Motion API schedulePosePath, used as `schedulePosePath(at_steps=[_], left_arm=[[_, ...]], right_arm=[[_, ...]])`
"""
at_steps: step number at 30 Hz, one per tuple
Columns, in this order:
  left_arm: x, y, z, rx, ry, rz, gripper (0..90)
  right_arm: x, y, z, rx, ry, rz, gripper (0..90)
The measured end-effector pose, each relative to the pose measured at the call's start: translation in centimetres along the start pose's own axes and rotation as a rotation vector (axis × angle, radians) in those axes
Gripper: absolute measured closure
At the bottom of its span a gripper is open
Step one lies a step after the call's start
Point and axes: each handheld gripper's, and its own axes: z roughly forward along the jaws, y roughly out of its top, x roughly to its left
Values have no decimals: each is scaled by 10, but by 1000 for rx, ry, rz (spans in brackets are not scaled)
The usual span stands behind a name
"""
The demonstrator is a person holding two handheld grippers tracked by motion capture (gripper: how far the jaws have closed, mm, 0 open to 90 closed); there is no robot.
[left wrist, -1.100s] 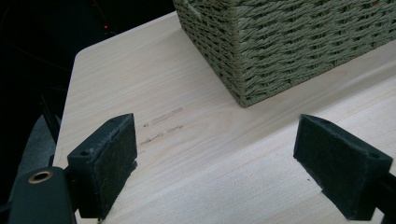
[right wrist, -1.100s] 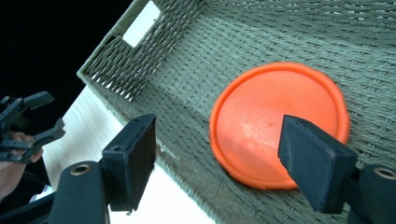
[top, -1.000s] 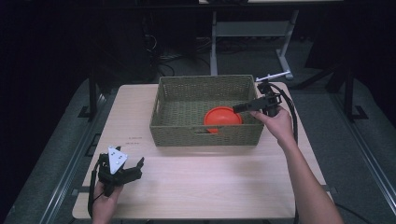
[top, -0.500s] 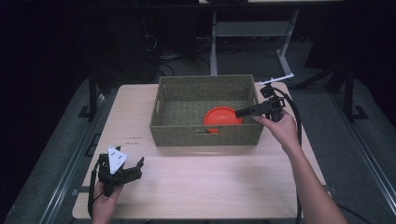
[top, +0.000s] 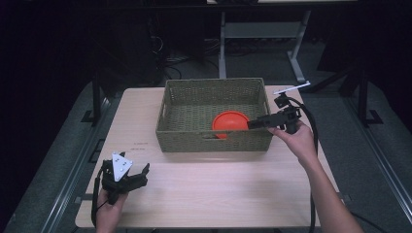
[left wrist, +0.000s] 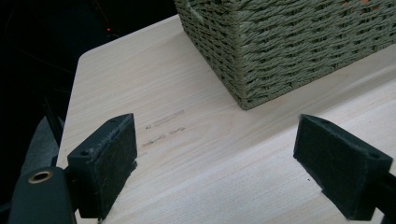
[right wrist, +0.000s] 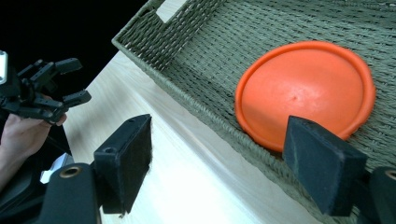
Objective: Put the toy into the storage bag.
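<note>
My left gripper (top: 141, 174) sits low over the near-left corner of the table (top: 218, 189), held in my left hand (top: 109, 211), grey plate on top. Jaws spread wide, nothing btwn them; in the left gripper view they frame bare wood w/ a few faint pencil-like marks (left wrist: 163, 128), and the near-left corner of the basket (left wrist: 289, 42) stands ahead, well apart from the pads.

My right gripper (top: 251, 124) is at the basket's (top: 214, 141) right end, held in my right hand (top: 294, 138), pointing left across the near-right corner of the rim. Jaws are open here too, holding nothing. In the right gripper view one pad hangs over the table just outside the basket's near wall; the other overlaps the near wall and the disc's edge in the picture, can't tell if it touches either.

Orange disc (top: 230, 122) lies flat on the basket floor, right half, close to the near wall. In the right gripper view the disc (right wrist: 306, 88) shows a raised rim and its near edge sits right beside the woven wall. Left gripper also shows far off at that view's left edge, fingers apart.

Basket is green-grey woven, rectangular, w/ a handle slot in the near wall, set on the far-middle part of the table. Cable runs from the right gripper back along my forearm.
</note>
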Motion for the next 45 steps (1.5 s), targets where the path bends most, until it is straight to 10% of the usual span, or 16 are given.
schedulePosePath(at_steps=[45], left_arm=[[-1, -1, 0, -8, 3, -6, 129]], right_arm=[[1, -79, -8, 23, 40, -7, 202]])
